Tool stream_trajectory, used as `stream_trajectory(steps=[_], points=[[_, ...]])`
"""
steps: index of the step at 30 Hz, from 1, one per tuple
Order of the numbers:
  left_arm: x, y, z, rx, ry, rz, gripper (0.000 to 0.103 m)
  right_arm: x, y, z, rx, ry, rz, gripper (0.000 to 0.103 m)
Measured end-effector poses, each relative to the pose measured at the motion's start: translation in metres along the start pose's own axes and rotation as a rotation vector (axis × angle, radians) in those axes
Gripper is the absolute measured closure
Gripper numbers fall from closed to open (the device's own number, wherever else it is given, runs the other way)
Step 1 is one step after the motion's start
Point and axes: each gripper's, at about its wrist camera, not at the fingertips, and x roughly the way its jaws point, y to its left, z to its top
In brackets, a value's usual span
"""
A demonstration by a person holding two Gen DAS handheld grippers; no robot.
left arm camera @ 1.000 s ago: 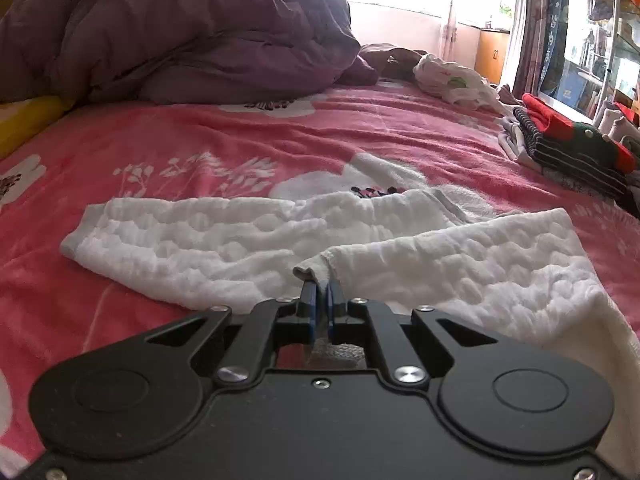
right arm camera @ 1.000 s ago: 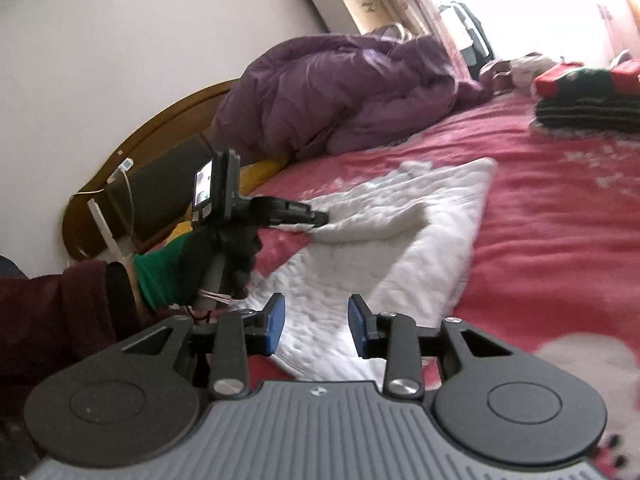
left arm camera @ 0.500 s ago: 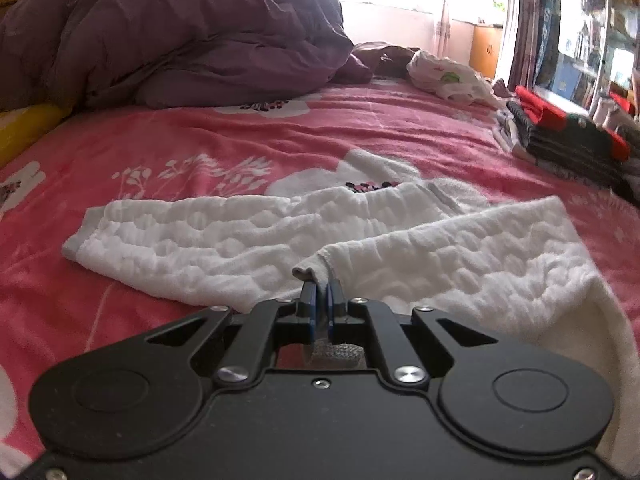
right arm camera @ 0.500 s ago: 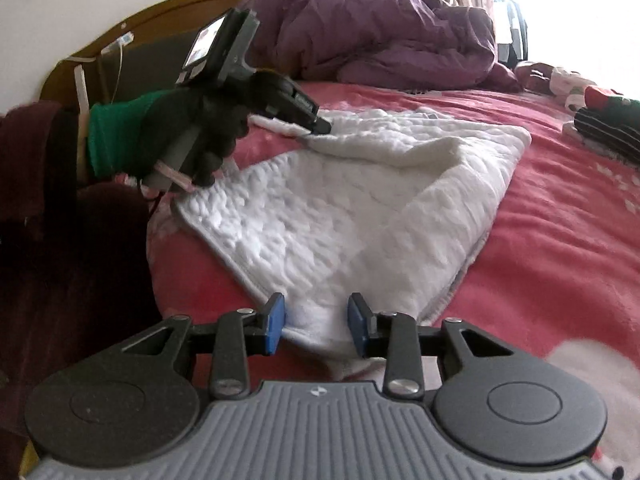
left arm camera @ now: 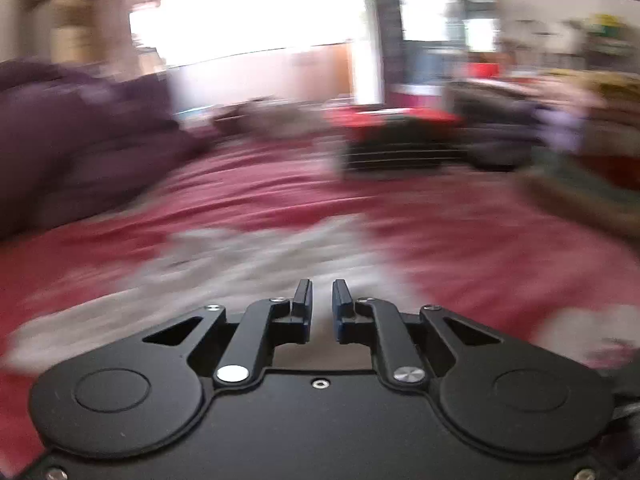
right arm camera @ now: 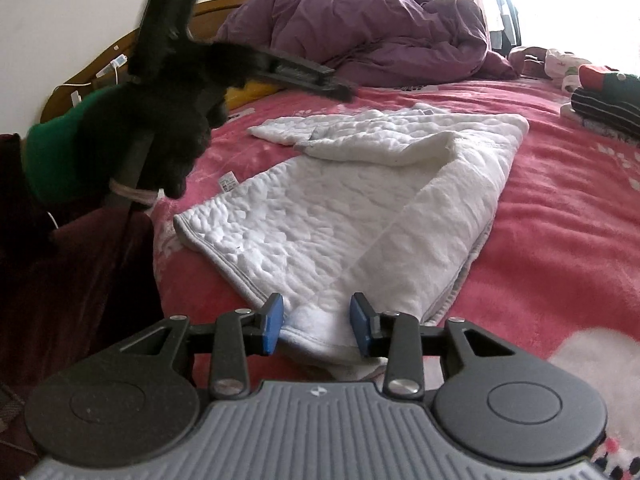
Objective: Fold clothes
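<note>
A white quilted garment (right arm camera: 360, 200) lies on the pink bedsheet (right arm camera: 560, 220), one sleeve folded across its top. My right gripper (right arm camera: 316, 320) sits low at the near hem. Its jaws are opening, and a corner of the garment lies between the blue pads without being pressed. My left gripper (right arm camera: 344, 92), held by a black-gloved hand (right arm camera: 172, 120), hovers above the far left of the garment. In the blurred left wrist view the left gripper (left arm camera: 321, 300) shows a narrow gap that is opening, with nothing in it, and the garment (left arm camera: 248, 264) is a white smear below.
A purple duvet (right arm camera: 360, 20) is heaped at the head of the bed by the wooden headboard (right arm camera: 100, 76). A stack of folded striped clothes (right arm camera: 604, 100) sits at the far right. A dark red sleeve fills the left edge.
The left gripper let go of the sleeve cuff and swung quickly up and away; its view is now blurred. The sleeve stays folded over the garment. The right gripper barely moved.
</note>
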Motion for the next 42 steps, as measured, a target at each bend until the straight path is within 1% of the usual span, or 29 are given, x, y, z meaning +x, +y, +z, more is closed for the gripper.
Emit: stream_trajectory(steps=[1, 2, 4, 5, 9, 11, 13, 15, 16, 18, 20, 22, 24, 25, 27, 29, 30, 32, 33, 35, 36, 37, 38, 39, 40, 41, 42], points=[[0.006, -0.014, 0.001, 0.031, 0.003, -0.05, 0.099, 0.0, 0.0, 0.0, 0.001, -0.002, 0.001, 0.064], [0.015, -0.025, 0.0, 0.068, 0.019, -0.071, 0.099, 0.0, 0.0, -0.001, 0.002, -0.003, 0.002, 0.064], [0.045, -0.034, -0.012, 0.12, 0.09, -0.027, 0.1, -0.001, 0.001, -0.001, 0.003, -0.007, 0.004, 0.063], [0.063, -0.03, -0.019, 0.107, 0.148, 0.001, 0.1, -0.002, 0.001, -0.002, 0.004, -0.01, 0.006, 0.062], [0.079, -0.007, -0.03, -0.023, 0.178, -0.02, 0.101, -0.007, -0.002, -0.003, 0.022, -0.022, 0.035, 0.062], [0.078, -0.01, -0.029, 0.013, 0.192, -0.028, 0.101, -0.016, -0.006, -0.001, 0.03, -0.036, 0.063, 0.064], [0.083, -0.004, -0.026, 0.006, 0.219, -0.052, 0.101, -0.025, -0.014, 0.0, 0.056, -0.084, 0.047, 0.065], [0.087, 0.003, -0.019, -0.013, 0.261, -0.083, 0.101, -0.034, -0.022, 0.002, 0.081, -0.131, 0.03, 0.064], [0.088, 0.005, -0.015, -0.021, 0.281, -0.098, 0.101, -0.034, -0.024, 0.002, 0.088, -0.143, 0.017, 0.064], [0.082, 0.002, -0.007, -0.004, 0.307, -0.113, 0.101, -0.02, -0.021, -0.001, 0.068, -0.099, -0.007, 0.063], [0.07, 0.004, 0.005, -0.013, 0.242, -0.097, 0.1, -0.006, -0.013, -0.005, 0.028, -0.044, -0.01, 0.062], [0.058, 0.006, 0.016, -0.021, 0.179, -0.081, 0.1, -0.002, -0.011, -0.004, 0.024, -0.019, -0.011, 0.062], [0.066, 0.007, 0.021, -0.013, 0.175, -0.071, 0.1, -0.002, -0.011, -0.003, 0.033, -0.01, -0.01, 0.062], [0.071, 0.007, 0.022, -0.007, 0.177, -0.064, 0.1, -0.002, -0.011, -0.004, 0.032, -0.01, -0.011, 0.062], [0.098, 0.007, 0.009, 0.033, 0.273, -0.019, 0.1, -0.003, -0.008, -0.004, 0.015, -0.004, -0.014, 0.062], [0.113, 0.01, -0.005, 0.019, 0.306, -0.01, 0.101, -0.006, -0.007, 0.001, -0.013, 0.011, -0.005, 0.062], [0.111, 0.01, -0.004, 0.021, 0.301, -0.014, 0.102, -0.011, -0.008, 0.004, -0.02, 0.011, 0.011, 0.063], [0.107, 0.007, 0.0, 0.063, 0.312, -0.019, 0.101, -0.025, -0.013, 0.01, -0.017, -0.024, 0.054, 0.063], [0.105, 0.008, 0.005, 0.068, 0.307, -0.016, 0.101, -0.031, -0.016, 0.014, -0.004, -0.064, 0.063, 0.063], [0.101, 0.009, 0.015, 0.077, 0.296, -0.008, 0.1, -0.033, -0.022, 0.021, 0.03, -0.14, 0.037, 0.062], [0.1, 0.009, 0.02, 0.081, 0.291, -0.004, 0.1, -0.027, -0.023, 0.023, 0.04, -0.147, 0.025, 0.058], [0.098, 0.01, 0.025, 0.084, 0.284, 0.0, 0.1, -0.018, -0.023, 0.023, 0.041, -0.125, 0.018, 0.057], [0.1, 0.011, 0.032, 0.073, 0.259, 0.006, 0.1, -0.009, -0.023, 0.023, 0.043, -0.104, 0.011, 0.057], [0.105, 0.012, 0.037, 0.058, 0.24, 0.007, 0.1, 0.002, -0.022, 0.022, 0.038, -0.061, 0.001, 0.057], [0.11, 0.013, 0.041, 0.043, 0.222, 0.008, 0.1, 0.016, -0.019, 0.02, 0.019, 0.006, -0.014, 0.056], [0.116, 0.014, 0.045, 0.026, 0.205, 0.008, 0.1, 0.024, -0.016, 0.017, -0.004, 0.045, -0.029, 0.054], [0.127, 0.018, 0.045, -0.004, 0.209, -0.003, 0.1, 0.026, -0.014, 0.016, -0.015, 0.048, -0.033, 0.052]])
